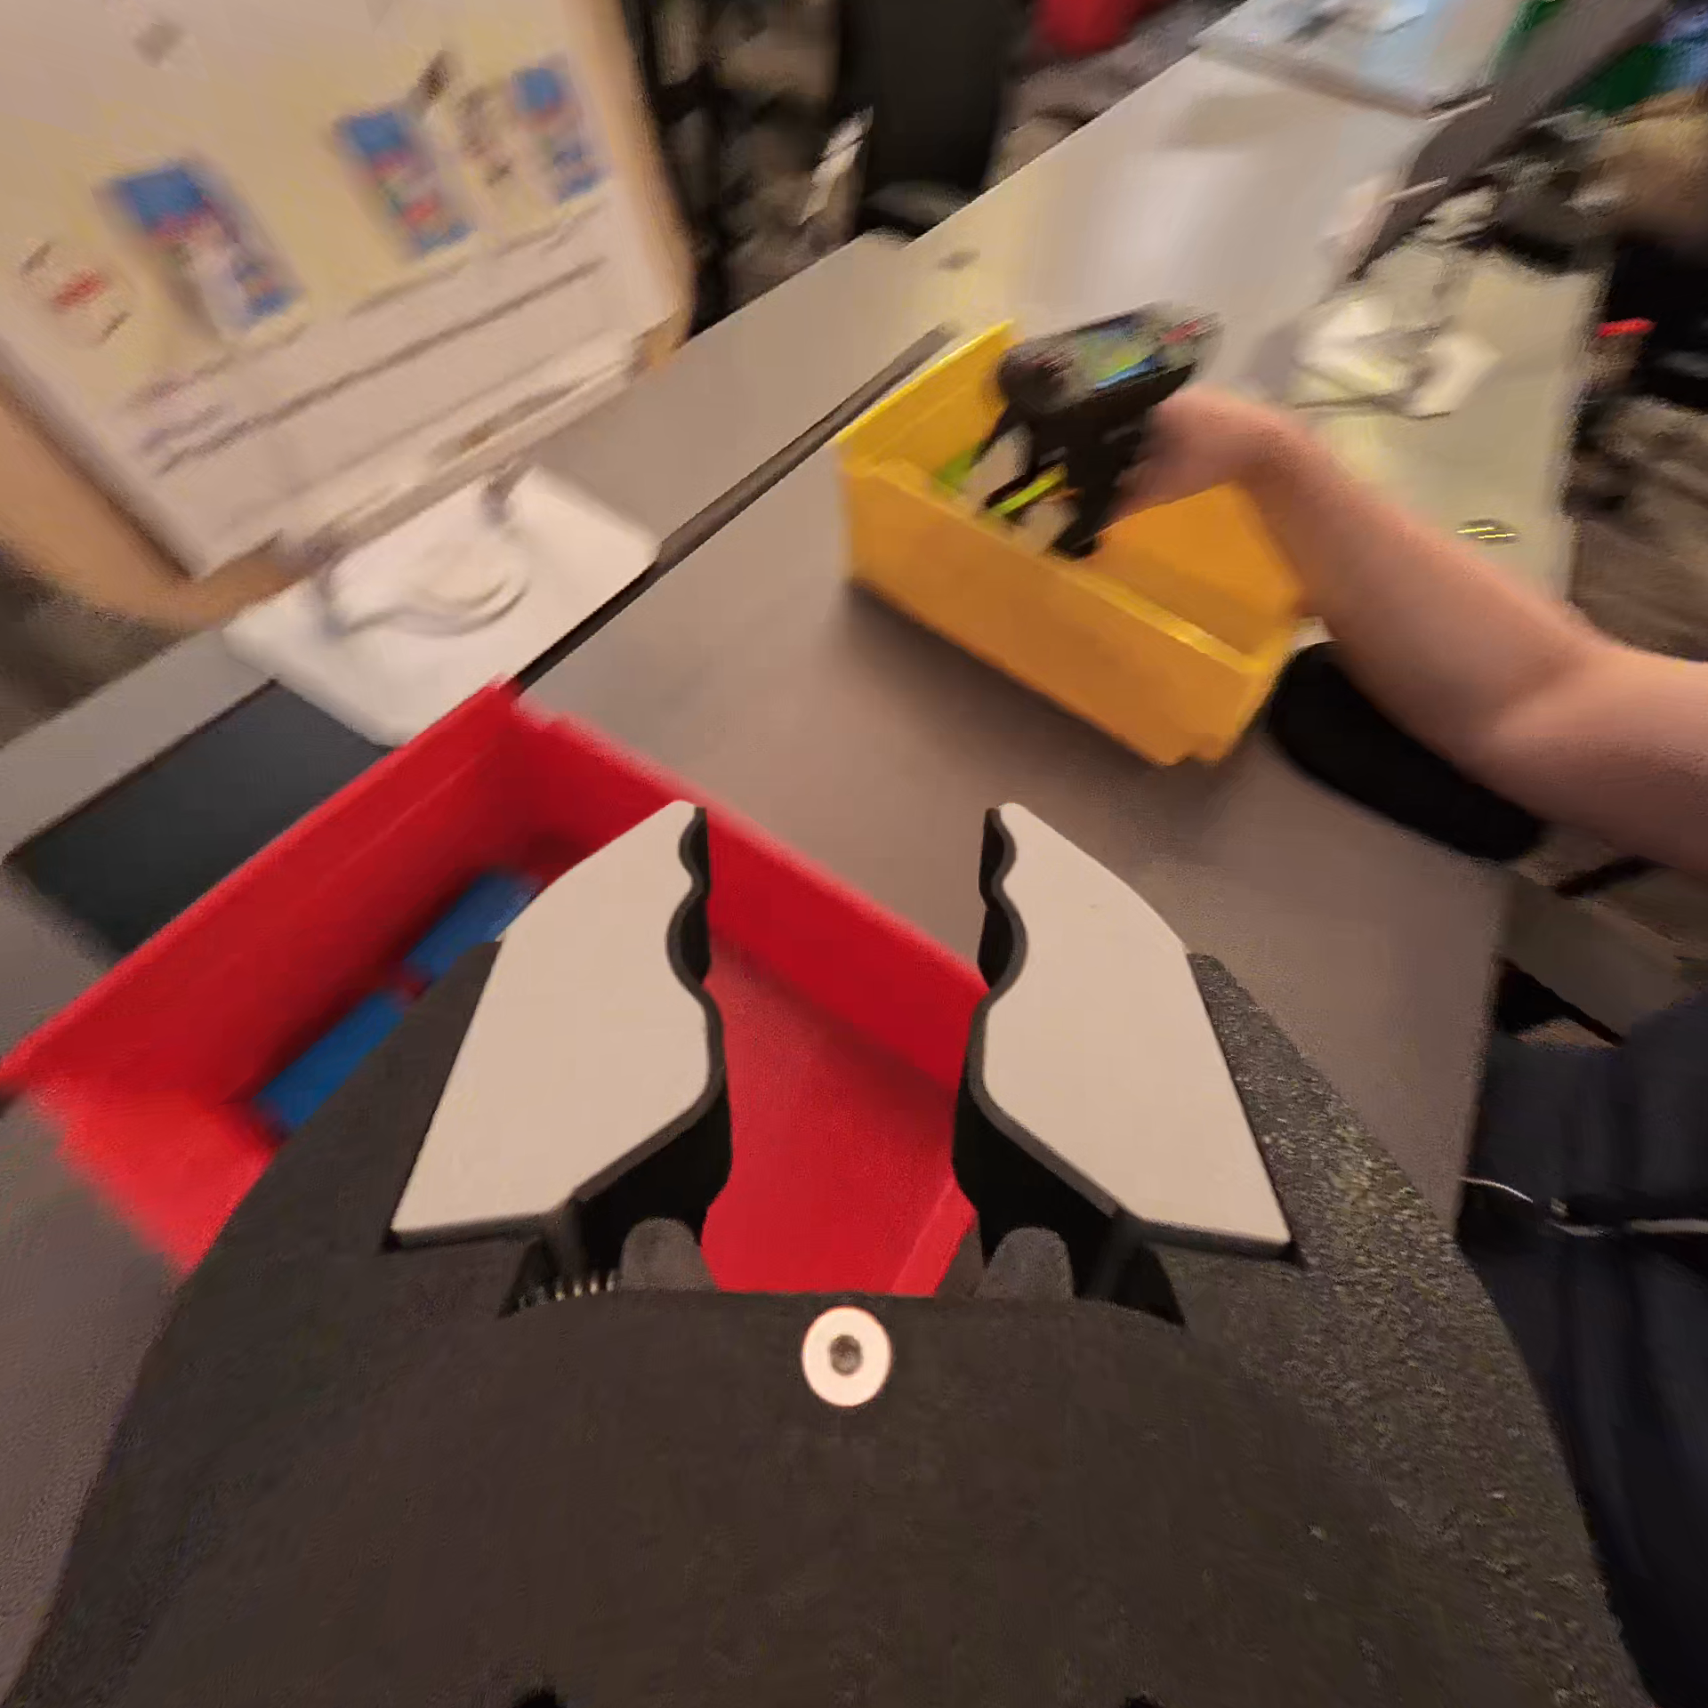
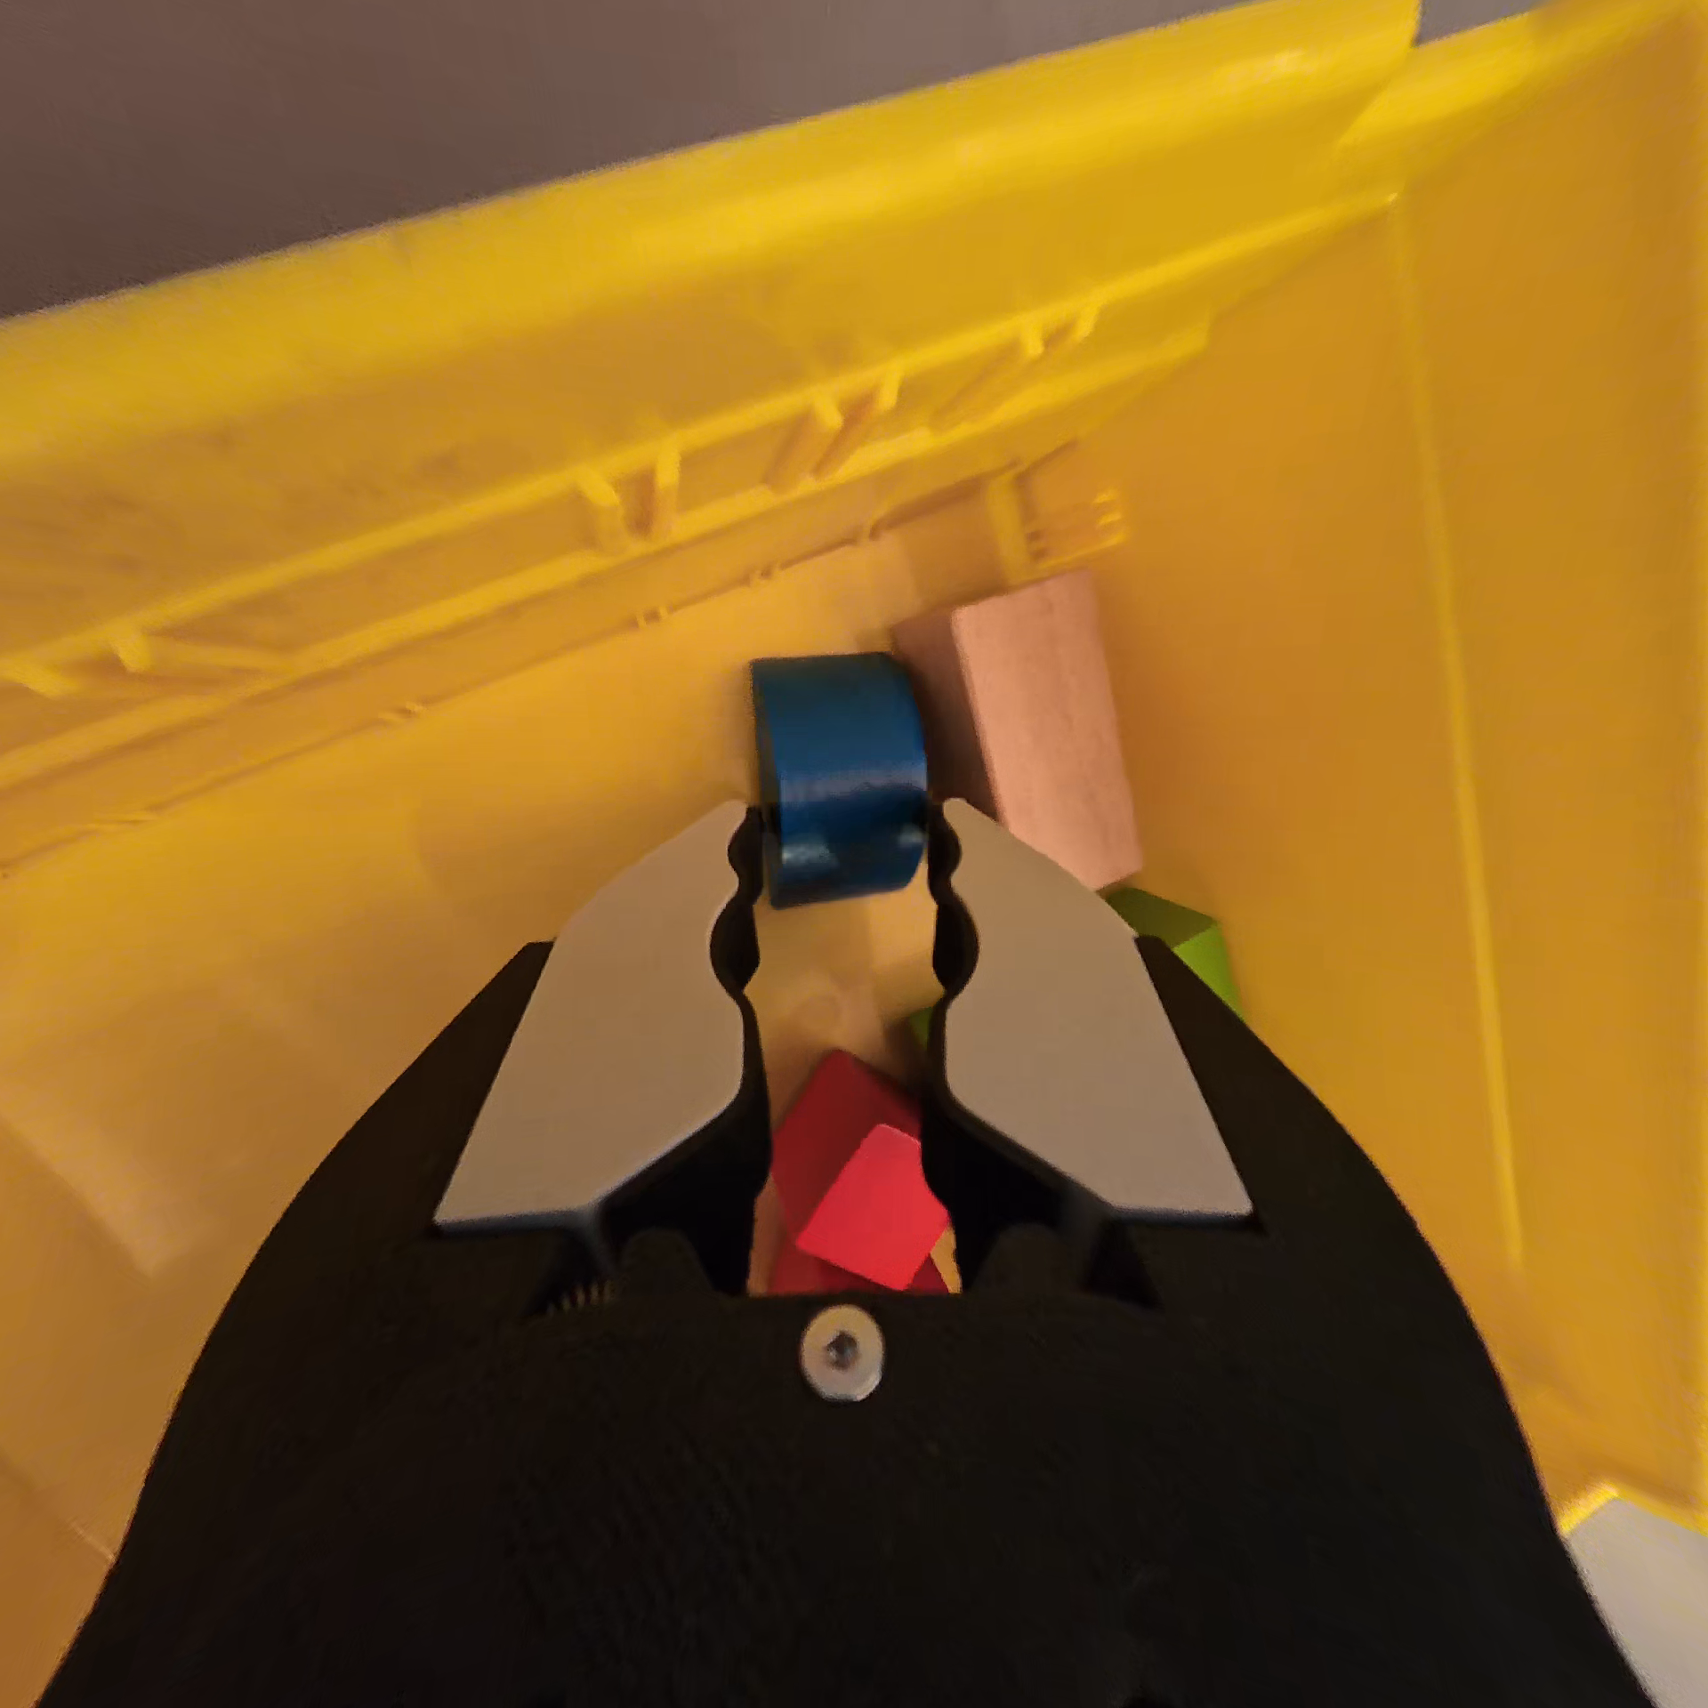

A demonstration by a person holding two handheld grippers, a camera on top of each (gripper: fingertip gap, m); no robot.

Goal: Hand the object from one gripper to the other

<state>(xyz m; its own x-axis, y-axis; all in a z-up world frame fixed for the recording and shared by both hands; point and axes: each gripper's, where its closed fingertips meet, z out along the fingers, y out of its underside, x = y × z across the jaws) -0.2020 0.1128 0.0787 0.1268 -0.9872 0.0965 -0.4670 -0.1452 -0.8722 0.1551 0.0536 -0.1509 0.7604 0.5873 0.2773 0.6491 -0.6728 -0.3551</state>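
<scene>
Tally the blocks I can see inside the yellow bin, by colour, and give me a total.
Right wrist view, yellow bin:
Blue block, between the right gripper fingertips: 1
Tan block: 1
Green block: 1
Red blocks: 2, possibly more hidden
Total: 5

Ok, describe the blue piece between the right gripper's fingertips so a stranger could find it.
Look inside the yellow plastic bin, toward its far corner. There the right gripper pinches a blue rounded wooden block, beside a pale oblong wooden block. It is the only blue, curved piece there.
</scene>
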